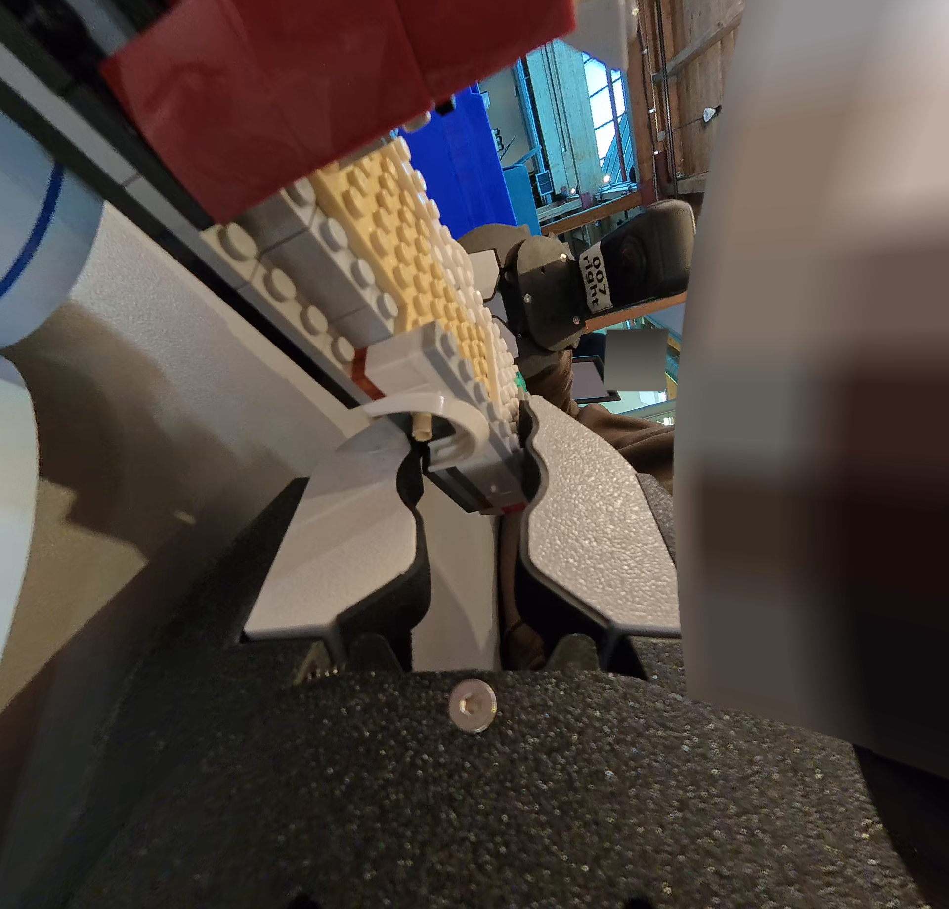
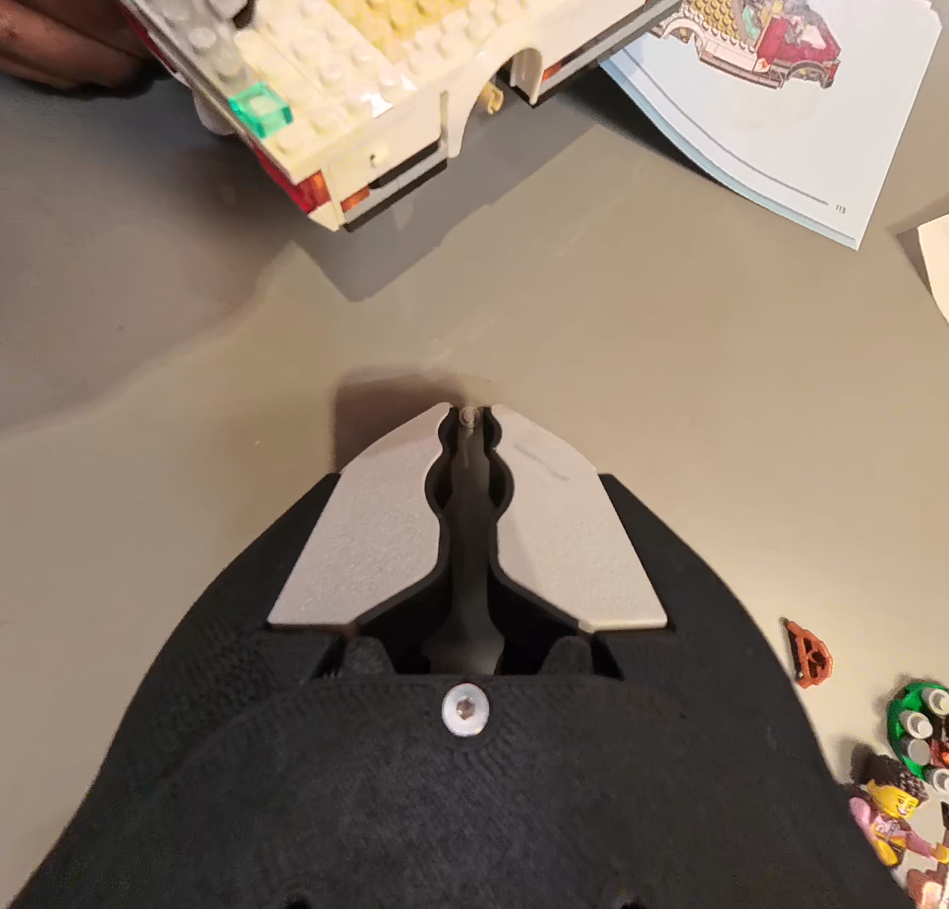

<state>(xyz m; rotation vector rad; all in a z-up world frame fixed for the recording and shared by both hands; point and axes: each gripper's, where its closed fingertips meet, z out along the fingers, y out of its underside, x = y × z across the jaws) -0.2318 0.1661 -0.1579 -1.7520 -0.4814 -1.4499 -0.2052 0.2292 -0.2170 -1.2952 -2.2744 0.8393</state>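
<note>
One brick-built truck (image 1: 421, 288) shows in both views, white and grey with a tan studded bed and a red cab. The left gripper (image 1: 472, 468) is clamped on its rear corner, one pad against the wheel-arch side and the other against the studded edge, so the truck is lifted and tilted above the bench (image 2: 616, 345). One tan axle pin (image 1: 422, 426) sticks out under the white wheel arch.

The right gripper (image 2: 468, 414) has its jaws nearly together on one small pale round piece (image 2: 467, 416) pinched at the very tips, just above the bare middle of the bench.

Only the right wrist view shows the bench top: one open instruction booklet (image 2: 770, 129) toward the far right edge, one reddish-brown small part (image 2: 810, 656) near the right edge, one green round studded plate (image 2: 922, 720) and one toy figure (image 2: 888, 812) at the near right corner. It also shows two translucent green tiles (image 2: 259, 109) on the truck's rear and a hand (image 2: 56, 37) at the far left.

Only the left wrist view shows the right gripper's black body from outside, a blue bin (image 1: 462, 165) and a workshop window behind, and a brown sleeve (image 1: 631, 437).
</note>
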